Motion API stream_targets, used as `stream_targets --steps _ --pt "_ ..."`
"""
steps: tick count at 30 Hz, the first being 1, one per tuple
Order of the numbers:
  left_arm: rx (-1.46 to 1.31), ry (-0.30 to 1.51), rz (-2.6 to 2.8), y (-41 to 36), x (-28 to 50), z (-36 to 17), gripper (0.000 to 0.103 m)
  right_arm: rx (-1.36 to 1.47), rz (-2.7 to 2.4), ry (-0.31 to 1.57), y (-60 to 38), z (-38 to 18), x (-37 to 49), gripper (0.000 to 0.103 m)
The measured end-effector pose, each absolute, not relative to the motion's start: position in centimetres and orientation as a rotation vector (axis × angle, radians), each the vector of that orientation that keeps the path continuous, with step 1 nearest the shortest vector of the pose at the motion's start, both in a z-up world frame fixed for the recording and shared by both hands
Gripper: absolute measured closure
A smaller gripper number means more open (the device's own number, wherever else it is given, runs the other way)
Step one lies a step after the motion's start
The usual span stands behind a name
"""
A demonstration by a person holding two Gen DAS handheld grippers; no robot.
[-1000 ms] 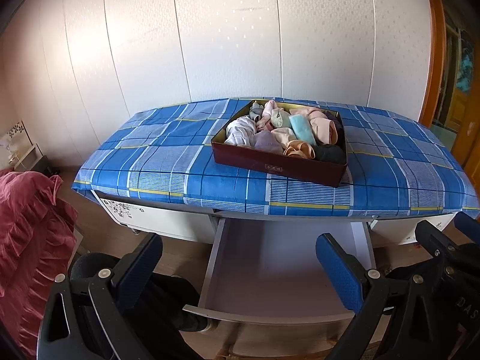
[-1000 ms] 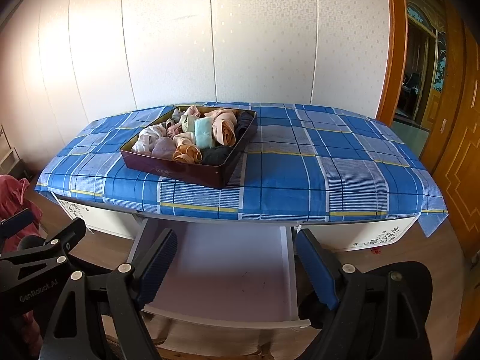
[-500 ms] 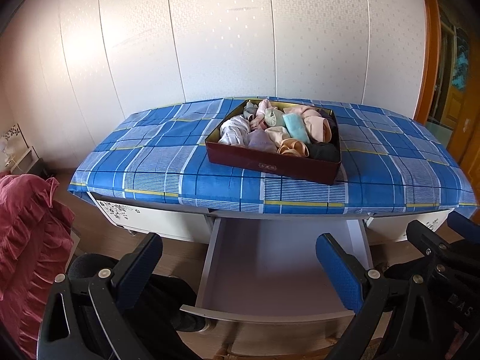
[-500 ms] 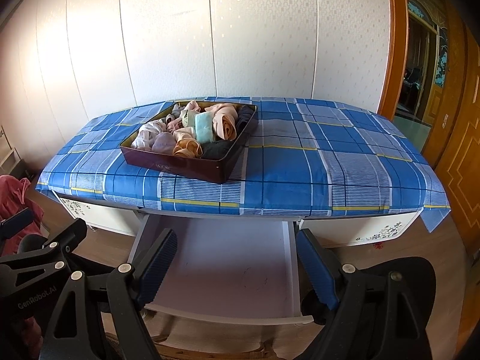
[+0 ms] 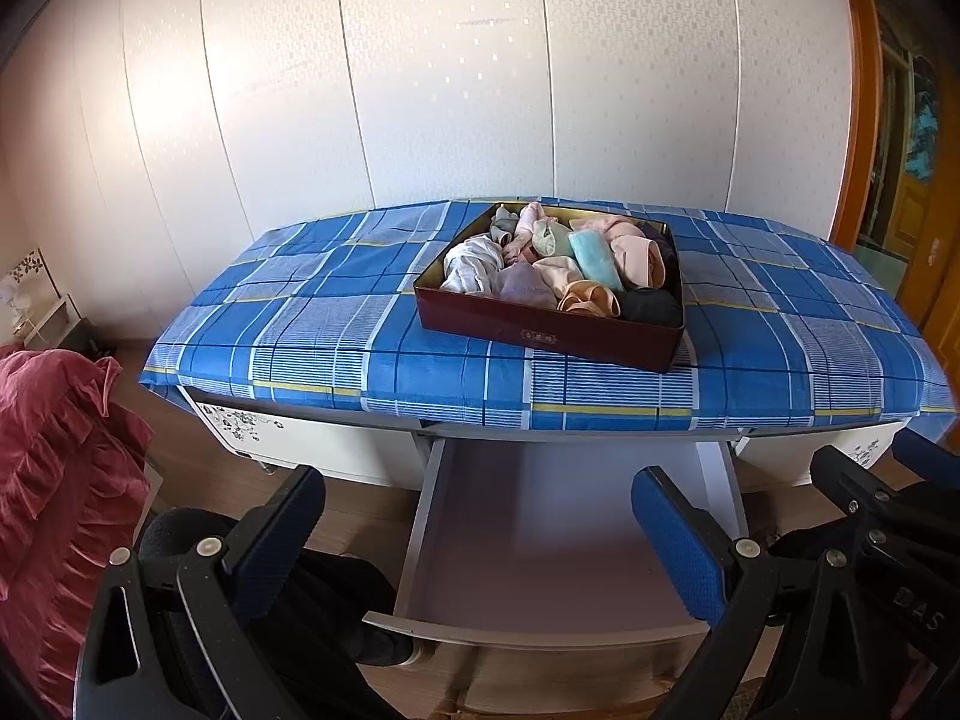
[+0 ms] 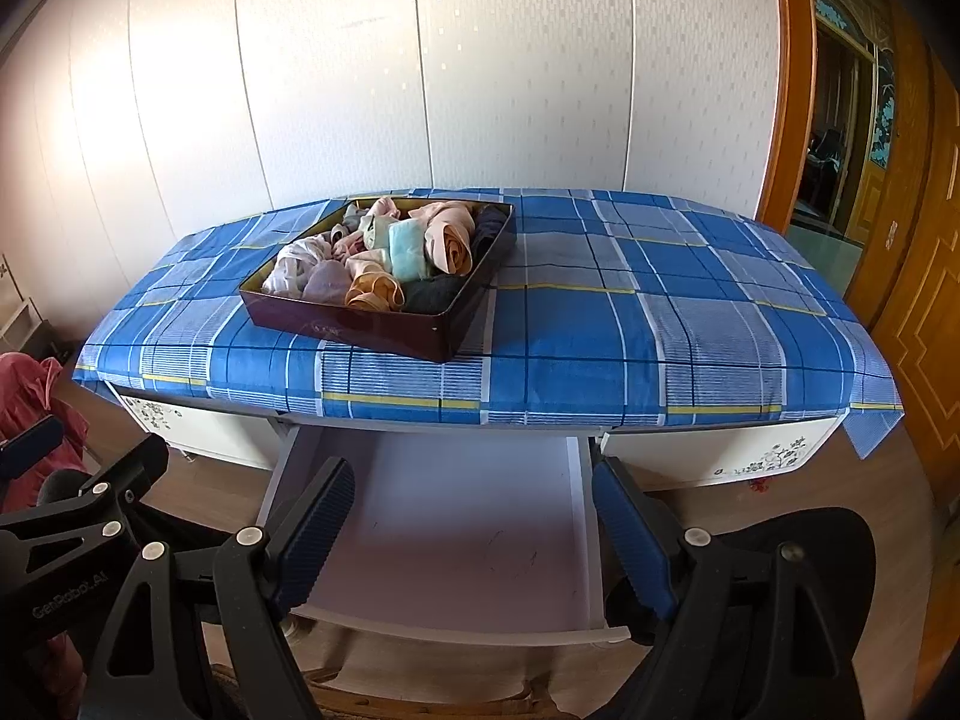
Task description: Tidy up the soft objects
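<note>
Two hand-held grippers are hovering over a pulled-out, pale white drawer (image 6: 456, 540) beneath a table draped in a blue plaid cloth (image 6: 690, 312). On that cloth is sitting a shallow dark-red rectangular box (image 5: 543, 333), and it is holding the task's soft objects (image 5: 561, 273): rolled and bunched pieces of fabric in white, lilac, peach, pink, mint and black, packed side by side up to the rim. The left gripper (image 5: 480, 531) is pointing forward with its blue-padded fingers spread wide and nothing between them; the right gripper (image 6: 474, 525) is doing the same, jaws apart and empty. From both claws the box is lying ahead and higher, past the table's front edge, with the open drawer directly below and between them. In the left wrist view the box is standing slightly right of centre; in the right wrist view it is standing left of centre, so it is lying roughly between the two hands, neither looking clearly nearer. Its long side is running at a slant to the table's front edge, with one corner turned toward the grippers. The drawer floor in view is showing only faint scuff marks and no cloth. The scene is fitting either fabric rolls gathered into the box for keeping, or a full box waiting to go down into the drawer; the frames are not settling which. A crumpled red ruffled fabric (image 5: 54, 480) is lying at the far left, apart from the table.
</note>
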State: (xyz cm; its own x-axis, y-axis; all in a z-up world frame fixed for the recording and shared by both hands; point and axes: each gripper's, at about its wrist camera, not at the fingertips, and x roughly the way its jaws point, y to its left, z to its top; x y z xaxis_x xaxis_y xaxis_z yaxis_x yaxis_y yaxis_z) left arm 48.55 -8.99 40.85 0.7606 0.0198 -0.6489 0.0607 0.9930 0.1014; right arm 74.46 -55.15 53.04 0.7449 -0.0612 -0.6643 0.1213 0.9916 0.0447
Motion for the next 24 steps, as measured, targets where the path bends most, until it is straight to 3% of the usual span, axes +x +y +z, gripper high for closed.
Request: stream_targets --steps 24 --pt "0.147 0.698 -0.038 -9.37 48.06 40.92 0.000 0.093 -0.097 0.742 -55.19 52.68 74.64 0.020"
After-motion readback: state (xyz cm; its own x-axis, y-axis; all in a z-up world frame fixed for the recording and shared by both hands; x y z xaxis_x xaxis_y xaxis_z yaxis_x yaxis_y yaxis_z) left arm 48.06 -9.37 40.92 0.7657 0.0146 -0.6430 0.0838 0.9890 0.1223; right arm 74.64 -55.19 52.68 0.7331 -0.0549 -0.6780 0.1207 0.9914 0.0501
